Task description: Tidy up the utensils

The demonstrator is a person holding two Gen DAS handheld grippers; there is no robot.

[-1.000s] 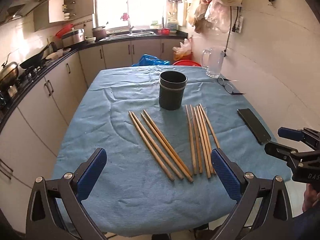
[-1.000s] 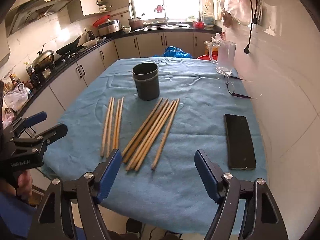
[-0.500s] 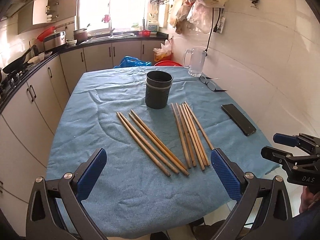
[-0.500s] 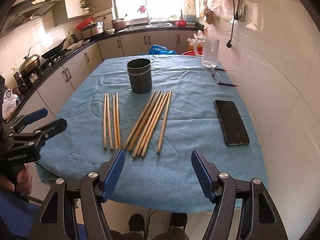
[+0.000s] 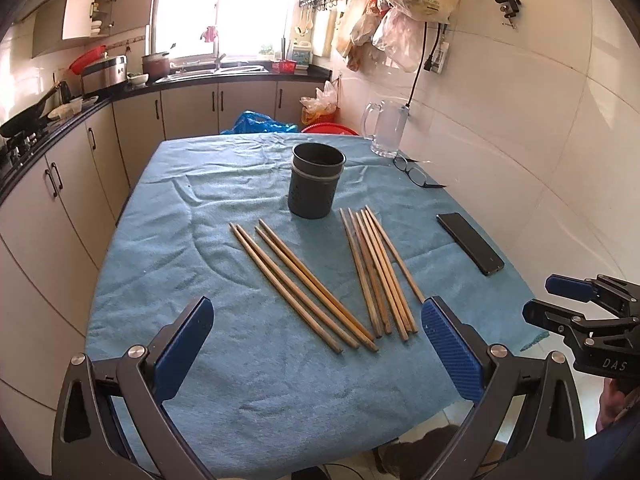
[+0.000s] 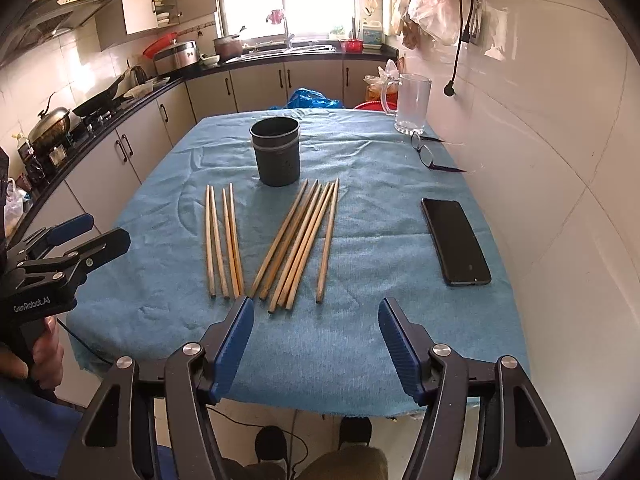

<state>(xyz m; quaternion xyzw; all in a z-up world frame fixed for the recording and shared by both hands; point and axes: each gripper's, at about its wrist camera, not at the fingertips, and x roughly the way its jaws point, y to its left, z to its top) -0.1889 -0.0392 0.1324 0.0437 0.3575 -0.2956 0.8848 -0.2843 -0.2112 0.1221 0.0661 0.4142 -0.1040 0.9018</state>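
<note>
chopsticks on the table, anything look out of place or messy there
The chopsticks lie loose on the blue cloth in two fanned groups, none in the dark holder behind them. The right group is askew, sticks angled and crowding together. Nothing looks spilled or broken.

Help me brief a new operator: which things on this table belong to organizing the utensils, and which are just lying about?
Belongs to the job:
- four chopsticks, left group
- six chopsticks, right group
- dark holder cup, upright, nothing seen in it
- left gripper and right gripper, both open

Just lying about:
- phone
- glasses
- glass mug
</note>
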